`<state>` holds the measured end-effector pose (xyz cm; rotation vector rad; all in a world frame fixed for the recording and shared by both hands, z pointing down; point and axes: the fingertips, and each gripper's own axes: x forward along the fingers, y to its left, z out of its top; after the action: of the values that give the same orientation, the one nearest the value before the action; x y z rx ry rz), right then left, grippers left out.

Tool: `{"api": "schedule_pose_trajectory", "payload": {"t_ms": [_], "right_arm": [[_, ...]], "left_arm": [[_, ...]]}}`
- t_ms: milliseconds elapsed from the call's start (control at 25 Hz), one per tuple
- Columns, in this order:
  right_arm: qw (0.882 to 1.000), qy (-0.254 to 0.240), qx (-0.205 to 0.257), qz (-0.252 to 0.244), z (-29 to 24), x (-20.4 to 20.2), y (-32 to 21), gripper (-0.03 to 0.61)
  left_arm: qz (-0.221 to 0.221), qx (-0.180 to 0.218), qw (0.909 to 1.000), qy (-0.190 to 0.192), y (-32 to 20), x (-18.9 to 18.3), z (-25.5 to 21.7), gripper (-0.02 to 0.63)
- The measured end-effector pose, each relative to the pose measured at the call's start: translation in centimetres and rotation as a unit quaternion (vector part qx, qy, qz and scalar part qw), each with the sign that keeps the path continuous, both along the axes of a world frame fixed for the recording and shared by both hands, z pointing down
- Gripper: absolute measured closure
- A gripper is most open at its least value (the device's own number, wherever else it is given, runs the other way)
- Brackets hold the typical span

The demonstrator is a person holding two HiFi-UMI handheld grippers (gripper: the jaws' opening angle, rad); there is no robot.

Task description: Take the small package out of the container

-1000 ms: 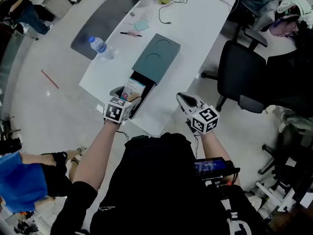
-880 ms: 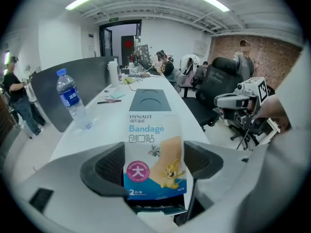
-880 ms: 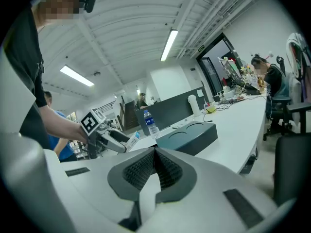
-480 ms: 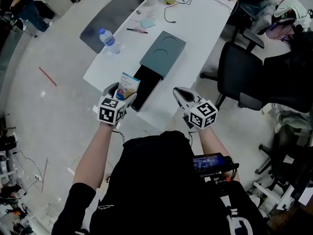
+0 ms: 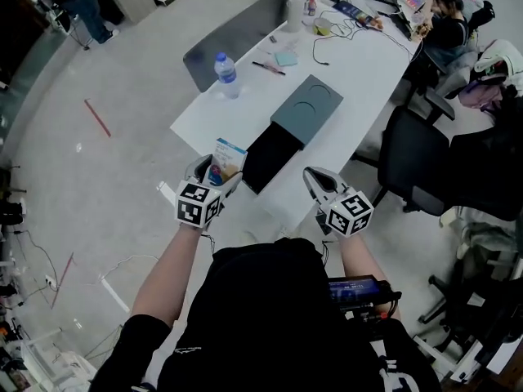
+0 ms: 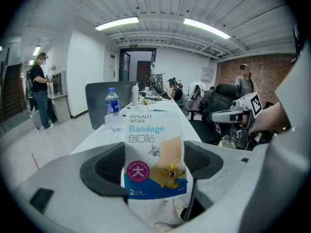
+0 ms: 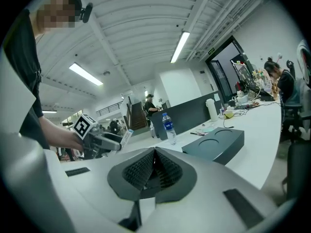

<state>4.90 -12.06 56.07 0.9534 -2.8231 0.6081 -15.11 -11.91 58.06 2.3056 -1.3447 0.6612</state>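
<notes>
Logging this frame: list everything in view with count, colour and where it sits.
table: one, white, centre of the head view
container: one, dark grey-green, on the table, black drawer slid open toward the person
small package: one, white and blue bandage pack, held just left of the open drawer, outside it
water bottle: one, clear with blue cap, standing on the table's left part
pen: one, dark, on the table beyond the bottle
office chair: one, black, right of the table
left gripper: shut on the small package
right gripper: jaws together, empty, right of the drawer by the table's near edge
</notes>
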Motion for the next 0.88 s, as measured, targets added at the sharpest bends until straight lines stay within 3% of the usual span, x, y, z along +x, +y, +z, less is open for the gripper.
{"api": "schedule_pose_trajectory", "payload": {"t_ms": [480,880], "right_arm": [[1.0,0.015,0.011,-0.024,-0.5,-3.9,3.3,0.553],[0.999,0.024,0.006,-0.022,0.5,-6.1,6.6,0.554]], "left_arm": [[-0.066,0.009,0.9969,0.043,6.4,-6.4,1.1,0.232],[-0.093,0.008,0.9932,0.069,11.0,-10.0,2.6,0.232]]}}
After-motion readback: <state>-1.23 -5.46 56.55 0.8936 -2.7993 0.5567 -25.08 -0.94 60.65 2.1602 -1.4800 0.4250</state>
